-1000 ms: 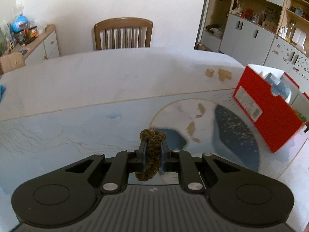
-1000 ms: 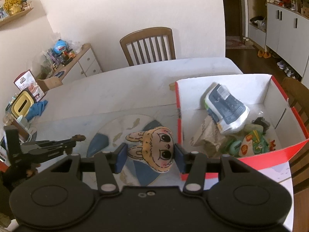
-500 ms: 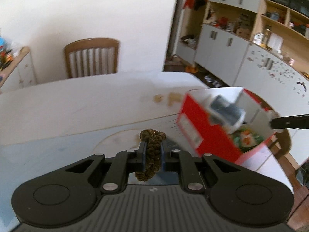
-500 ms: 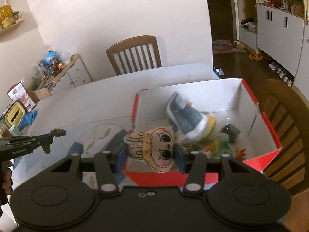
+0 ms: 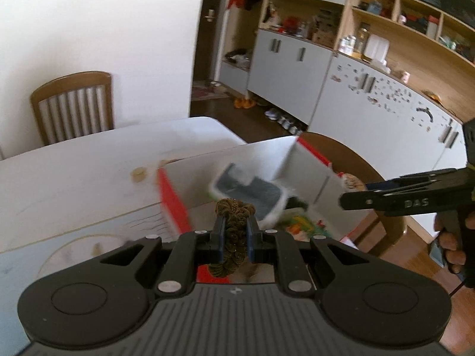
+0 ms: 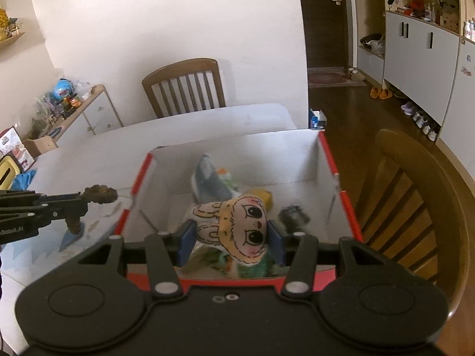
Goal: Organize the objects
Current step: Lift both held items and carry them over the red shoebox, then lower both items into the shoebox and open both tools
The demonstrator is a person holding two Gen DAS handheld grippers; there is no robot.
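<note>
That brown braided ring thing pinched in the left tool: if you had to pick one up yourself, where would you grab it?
Probably as the left hand-held gripper does now: across one side of the braided ring, pads squeezing its flat faces, coming in edge-on. The cord is thin and knobbly, so a narrow pinch bites well, and the rest of the loop hangs free above and below the pads.
</note>
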